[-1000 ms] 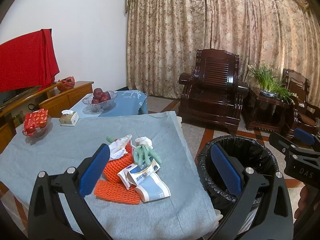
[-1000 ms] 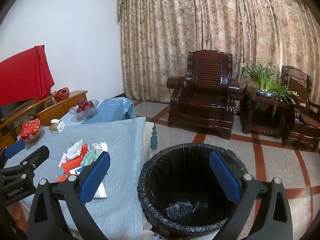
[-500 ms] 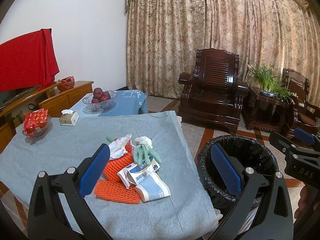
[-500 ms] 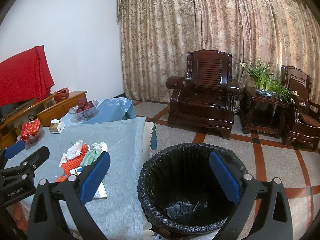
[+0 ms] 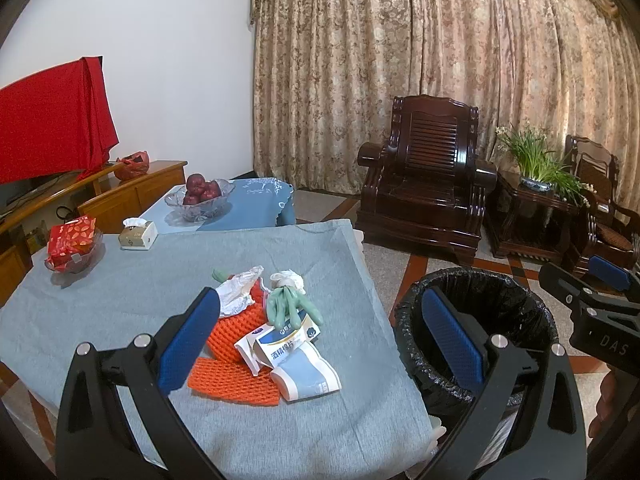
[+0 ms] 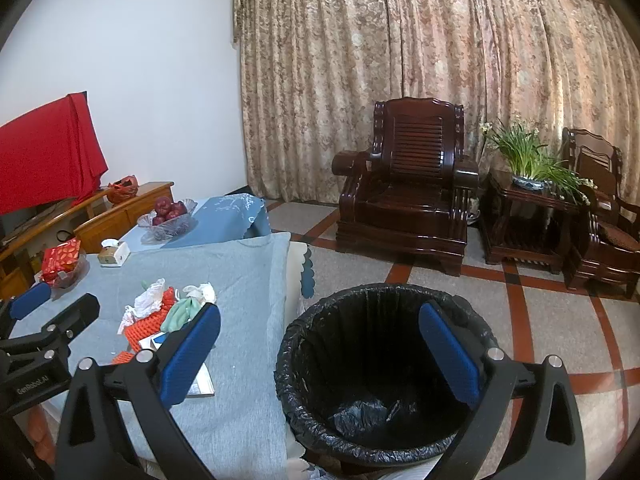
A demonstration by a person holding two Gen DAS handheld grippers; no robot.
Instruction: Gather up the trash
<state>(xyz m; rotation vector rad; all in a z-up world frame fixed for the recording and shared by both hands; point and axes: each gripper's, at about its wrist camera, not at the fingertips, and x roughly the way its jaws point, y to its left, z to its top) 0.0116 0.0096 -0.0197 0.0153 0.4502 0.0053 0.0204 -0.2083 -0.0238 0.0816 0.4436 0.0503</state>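
While both tongs hang above the table edge, nothing is held in either.

Left gripper (image 5: 320,344): jaws wide apart and empty, poised over the trash pile, not touching it.
Right gripper (image 6: 320,354): jaws wide apart and empty, poised over the bin's open mouth.
Bin (image 6: 320,360): round, lined with a black bag, standing on the floor just beside the table's right edge; a crumpled dark lump lies at its bottom.
Trash pile (image 5: 264,328): heaped on the grey cloth near the table edge closest to the bin.
Orange foam nets (image 5: 232,380): at the bottom of the pile, on the side away from the bin.
Green glove (image 5: 288,308): on top of the pile, fingers spread.
White wrappers (image 5: 236,288): crumpled at the pile's far side.
Blue-and-white packets (image 5: 296,360): on the pile's near side, toward the bin.
Table (image 5: 120,300): covered by grey cloth.
Tissue box (image 5: 138,234): far from the bin, toward the table's back.
Red packet in dish (image 5: 72,244): at the corner well apart from the bin.
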